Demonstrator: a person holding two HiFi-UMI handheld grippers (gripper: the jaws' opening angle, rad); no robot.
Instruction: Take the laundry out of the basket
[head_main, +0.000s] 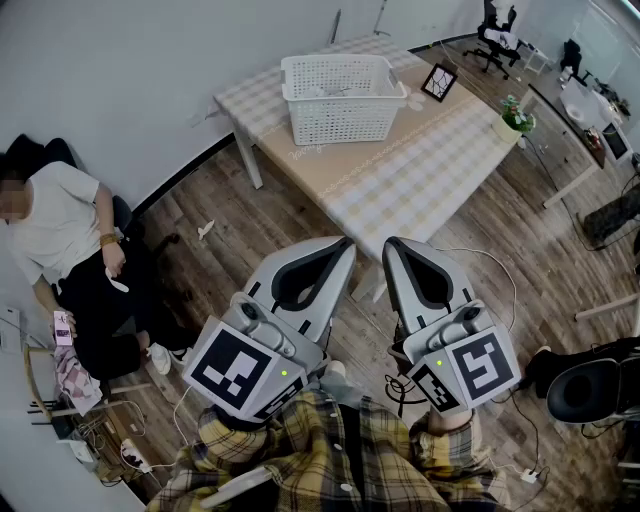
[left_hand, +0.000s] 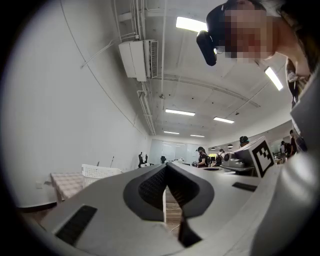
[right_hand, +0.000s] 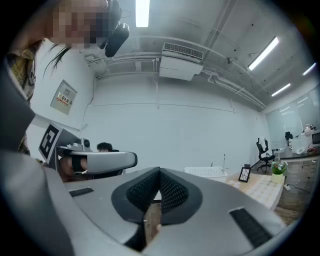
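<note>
A white slatted laundry basket (head_main: 340, 97) stands at the far end of a table with a checked cloth (head_main: 420, 175). Pale cloth seems to lie inside it, but I cannot make it out. Both grippers are held close to my body, well short of the table, pointing toward it. My left gripper (head_main: 346, 244) is shut with nothing between its jaws. Beside it, my right gripper (head_main: 391, 245) is shut and empty too. The basket (left_hand: 100, 171) shows small and distant past my left gripper (left_hand: 166, 165). The right gripper view also has the basket (right_hand: 205, 172) far beyond my right gripper (right_hand: 159, 171).
On the table stand a small picture frame (head_main: 440, 81) and a potted plant (head_main: 516, 117). A person (head_main: 62, 240) sits on the floor at the left by the wall. An office chair (head_main: 588, 388) and cables lie at the lower right. Wooden floor separates me from the table.
</note>
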